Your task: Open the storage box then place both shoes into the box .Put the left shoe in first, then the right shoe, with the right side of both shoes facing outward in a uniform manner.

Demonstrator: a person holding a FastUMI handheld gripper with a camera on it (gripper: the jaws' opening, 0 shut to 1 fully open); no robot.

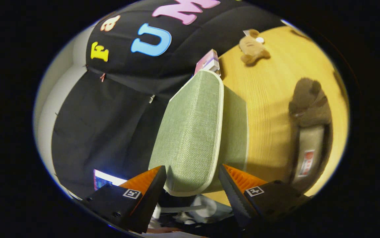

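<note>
The storage box's green fabric lid (pixel 190 132), edged in white piping, stands raised with its rounded end lying between my fingers. The box's green body (pixel 236 125) shows just behind it on the wooden table (pixel 269 99). My gripper (pixel 192 175) is open, its fingers wide apart on either side of the lid's end; I cannot tell whether they touch it. Beyond the box to the right lies a brown shoe (pixel 309 102) with a pale insole and a red label.
A tan plush bear (pixel 252 48) lies on the table far beyond the box. A small pink box (pixel 208 61) stands just past the lid's far end. A lit screen (pixel 105 178) shows beside my left finger, in front of the black cloth wall.
</note>
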